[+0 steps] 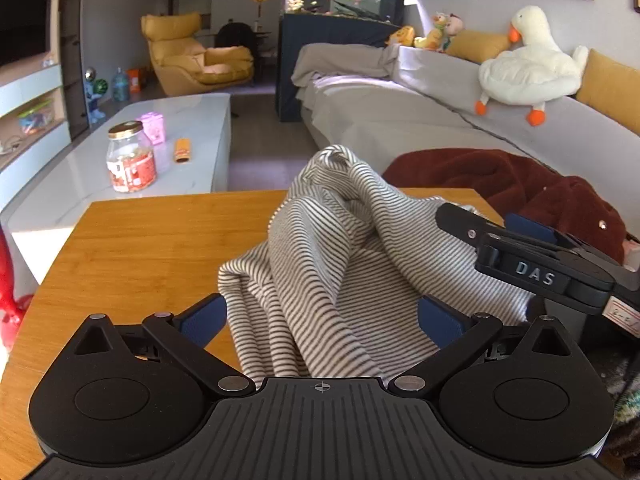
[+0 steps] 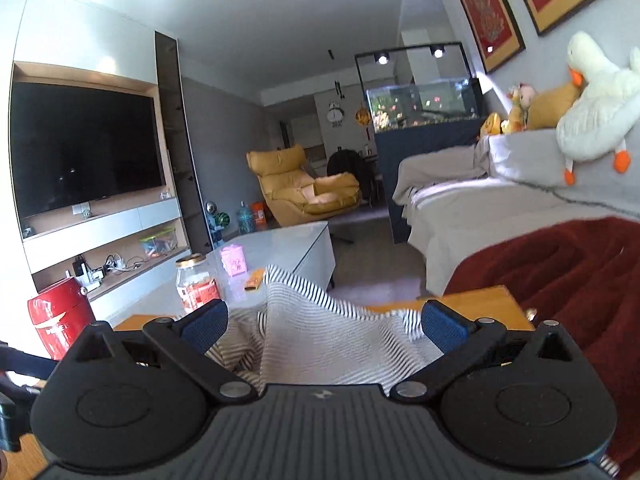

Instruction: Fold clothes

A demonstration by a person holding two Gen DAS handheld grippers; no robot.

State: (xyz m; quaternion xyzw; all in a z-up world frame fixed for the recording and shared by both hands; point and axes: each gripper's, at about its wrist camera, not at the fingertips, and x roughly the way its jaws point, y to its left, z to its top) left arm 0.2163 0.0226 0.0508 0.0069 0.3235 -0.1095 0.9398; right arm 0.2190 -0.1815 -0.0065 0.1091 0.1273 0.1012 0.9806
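Observation:
A grey-and-white striped garment (image 1: pixel 340 240) lies heaped in a tall crumpled mound on the wooden table (image 1: pixel 140 248). My left gripper (image 1: pixel 322 320) is open, its blue pads spread wide on either side of the garment's near edge. My right gripper (image 1: pixel 480 220) comes in from the right, beside the mound. In the right wrist view that right gripper (image 2: pixel 324 324) is also open, and the striped garment (image 2: pixel 320 332) fills the gap between its fingers above the table (image 2: pixel 480 300). Neither gripper pinches the cloth.
A dark red blanket (image 1: pixel 500 184) lies on the grey sofa (image 1: pixel 400 120) just right of the table. To the left, a white coffee table (image 1: pixel 192 128) carries a glass jar (image 1: pixel 130 158). A red container (image 2: pixel 60 320) stands at the table's left.

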